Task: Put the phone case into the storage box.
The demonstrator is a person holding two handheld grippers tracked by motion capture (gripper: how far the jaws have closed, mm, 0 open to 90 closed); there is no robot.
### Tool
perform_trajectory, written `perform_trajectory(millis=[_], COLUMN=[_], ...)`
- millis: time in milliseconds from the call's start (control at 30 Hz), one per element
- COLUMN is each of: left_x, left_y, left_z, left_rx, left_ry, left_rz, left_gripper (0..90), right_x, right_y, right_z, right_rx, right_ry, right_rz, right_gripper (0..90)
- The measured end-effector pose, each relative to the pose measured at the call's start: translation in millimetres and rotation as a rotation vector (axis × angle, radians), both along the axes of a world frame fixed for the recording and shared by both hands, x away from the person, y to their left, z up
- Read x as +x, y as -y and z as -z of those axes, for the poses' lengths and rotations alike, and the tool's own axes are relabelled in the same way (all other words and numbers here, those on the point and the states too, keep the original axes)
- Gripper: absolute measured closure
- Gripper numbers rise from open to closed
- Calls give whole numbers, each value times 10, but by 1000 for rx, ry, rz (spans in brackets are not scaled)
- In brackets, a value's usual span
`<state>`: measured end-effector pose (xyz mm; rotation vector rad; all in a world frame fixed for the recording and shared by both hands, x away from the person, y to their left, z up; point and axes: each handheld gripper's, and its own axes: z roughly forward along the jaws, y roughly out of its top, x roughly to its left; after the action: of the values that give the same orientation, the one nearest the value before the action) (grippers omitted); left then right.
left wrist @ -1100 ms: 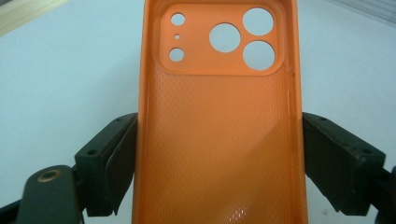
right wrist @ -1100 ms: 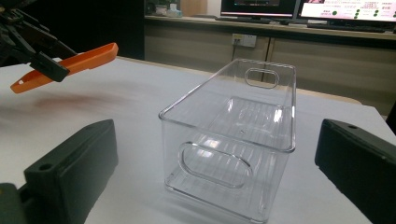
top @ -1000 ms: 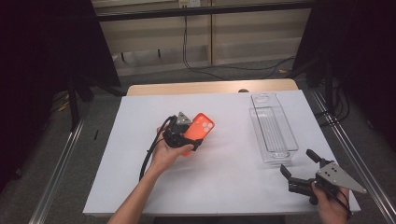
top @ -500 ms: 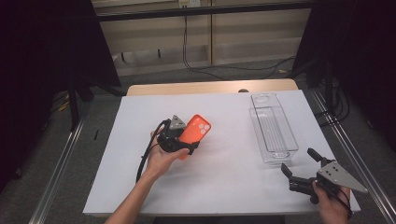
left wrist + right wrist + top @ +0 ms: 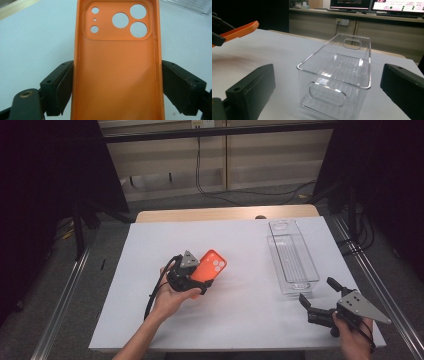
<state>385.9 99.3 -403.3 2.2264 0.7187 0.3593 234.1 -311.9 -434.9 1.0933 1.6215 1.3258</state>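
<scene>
We see the left gripper [image 5: 200, 282] near the middle of the white table [image 5: 125, 310], and it holds an orange phone case [image 5: 210, 267] between its two black jaws. In the left gripper view the jaws press on the two long sides of the phone case [image 5: 117, 75], so the grip is quite wide but closed on it. The hollow inner side of the case faces this camera, with a dotted texture and round camera openings at the far end. In the high view the case is lifted above the table and tilted, its far end pointing up and away from the person's left hand [image 5: 170, 297]. The right gripper [image 5: 320, 297] rests at the near right corner of the table, in the person's right hand [image 5: 352, 335], and its jaws stand wide apart with nothing between them. Just beyond it lies a clear plastic bin [image 5: 292, 257], long and narrow, with its near short end towards this gripper. In the right gripper view we look at the bin [image 5: 337, 80] from low down: it is empty, upright, and has an oval handle hole in each short end. The phone case [image 5: 239, 30] appears there at the far left, well apart from the bin.
</scene>
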Motion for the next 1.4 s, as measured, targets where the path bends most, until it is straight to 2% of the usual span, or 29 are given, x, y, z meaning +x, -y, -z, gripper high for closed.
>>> perform_trajectory(millis=[167, 267, 300, 400, 500, 600, 667, 933, 1067, 1167, 1233, 1267, 1367, 1400], left_x=[-79, -132, -158, -195, -222, -226, -234, -330, -349, -358, -372, -378, -398, -405], left_y=[37, 37, 35, 16, -4, -5, 9, 123, 153, 163, 171, 175, 200, 210], left_z=[12, -9, -18, -46, -72, -66, -62, -66, -68, -78, -88, -91, -92, -89], left_rx=[-6, -6, -12, -23, -26, -30, -36, -11, 2, 17, 19, 19, 16, 16], left_ry=[13, 20, 30, 41, 50, 52, 49, 77, 81, 89, 98, 100, 109, 112], left_rz=[8, 13, 8, 5, 16, 16, 16, 38, 50, 56, 60, 62, 67, 67], left_gripper=[164, 164, 164, 164, 164, 164, 164, 164, 164, 164, 164, 164, 164, 164], right_x=[44, 61, 75, 88, 114, 154, 176, 194, 220, 242, 239, 241, 249, 252], right_y=[-48, -117, -178, -227, -317, -402, -460, -581, -611, -670, -730, -776, -812, -827], right_z=[-60, -117, -162, -191, -227, -235, -230, -282, -310, -312, -268, -230, -227, -236], right_rx=[-3, -13, -23, -27, -24, 6, 10, 15, 12, 22, 30, 27, 38, 34], right_ry=[1, 0, 6, 11, 13, 5, 4, -24, -24, -22, -36, -60, -58, -47], right_rz=[-10, -34, -60, -71, -96, -125, -142, -212, -211, -230, -249, -274, -271, -253], right_gripper=[0, 0, 0, 0, 0, 0, 0, 0, 0, 0, 0, 0, 0, 0])
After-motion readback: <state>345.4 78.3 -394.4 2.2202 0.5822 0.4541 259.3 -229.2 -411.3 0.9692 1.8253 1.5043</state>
